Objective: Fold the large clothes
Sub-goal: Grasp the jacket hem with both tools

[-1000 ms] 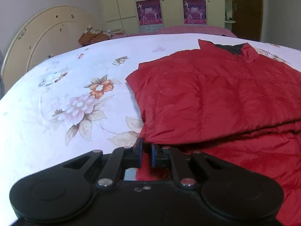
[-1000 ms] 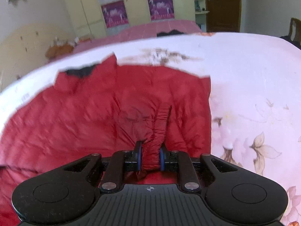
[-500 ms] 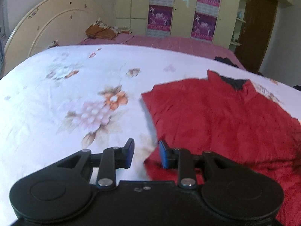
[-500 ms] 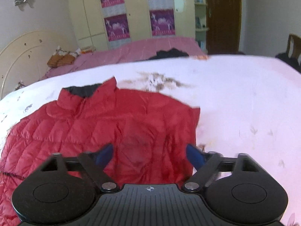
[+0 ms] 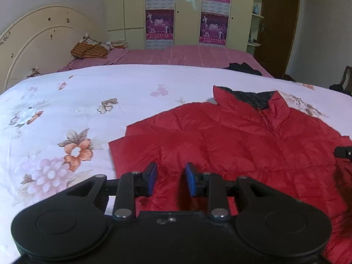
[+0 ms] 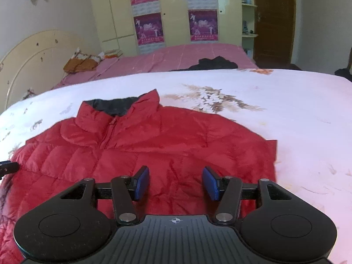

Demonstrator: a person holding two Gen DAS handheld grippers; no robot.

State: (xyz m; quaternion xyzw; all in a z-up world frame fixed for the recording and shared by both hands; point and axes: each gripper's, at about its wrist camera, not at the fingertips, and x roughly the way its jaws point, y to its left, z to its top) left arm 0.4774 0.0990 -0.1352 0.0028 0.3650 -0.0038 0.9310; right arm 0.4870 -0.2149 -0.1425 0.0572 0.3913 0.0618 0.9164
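Two grippers hover over one garment, and neither of them holds it. The red quilted down jacket with a black collar lining (image 6: 167,145) lies flat on the white bedspread with flower print (image 5: 66,114), collar away from us and the zipper closed. We see our left gripper (image 5: 169,179) above the jacket's left part, its jaws a little apart with nothing between the blue pads (image 5: 151,177); only red fabric lies below them. Our right gripper (image 6: 176,181) stands wider, and its jaws are closing at this moment, again with nothing between them, only the jacket under them.

We judge that the sleeves are already folded in, because the left side shows a straight double edge and the right side ends in a clean vertical line. So the jacket lies as a neat rectangle, and the grippers are free so that they can take a new hold, probably at the hem, which is near us and mostly hidden by the gripper bodies.

Around it, the bedspread is free on both sides, so nothing blocks a fold toward the collar. Further away we see a pink striped bed (image 6: 176,59) with a dark piece of clothing (image 6: 211,65) on it, a cream curved headboard (image 5: 39,44), an orange patterned pillow (image 5: 90,49) and a yellowish wardrobe with purple posters (image 6: 176,11). All these are well apart from the jacket.
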